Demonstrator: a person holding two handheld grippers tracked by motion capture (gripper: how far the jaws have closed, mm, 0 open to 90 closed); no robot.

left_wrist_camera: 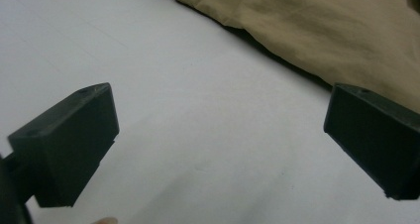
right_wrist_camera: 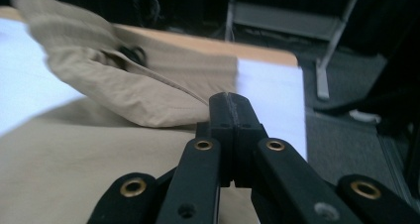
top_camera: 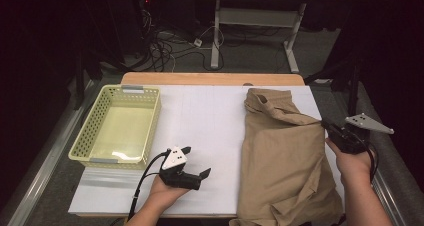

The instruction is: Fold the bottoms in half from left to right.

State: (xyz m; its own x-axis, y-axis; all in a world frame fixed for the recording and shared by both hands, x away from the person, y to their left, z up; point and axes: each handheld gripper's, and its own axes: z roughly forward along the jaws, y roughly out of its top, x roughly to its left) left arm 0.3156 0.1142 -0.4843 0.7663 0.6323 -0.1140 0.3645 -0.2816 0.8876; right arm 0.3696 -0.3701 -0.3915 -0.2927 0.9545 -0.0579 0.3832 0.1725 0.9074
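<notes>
we've got the right gripper (top_camera: 326,125) clenched on the floppy tan cotton trousers' (top_camera: 285,166) 3 o'clock edge, left gripper (top_camera: 196,162) released.

Yellow-green perforated plastic basket (top_camera: 85,136): at the table's (top_camera: 200,116) left edge, toward the far corner, nothing inside. White sheet covers the tabletop; wooden strip bare along the far edge. Cables (top_camera: 165,48) on floor beyond.

Tan garment (top_camera: 285,156) spread on table's right half, edge pinched, lifted.
</notes>
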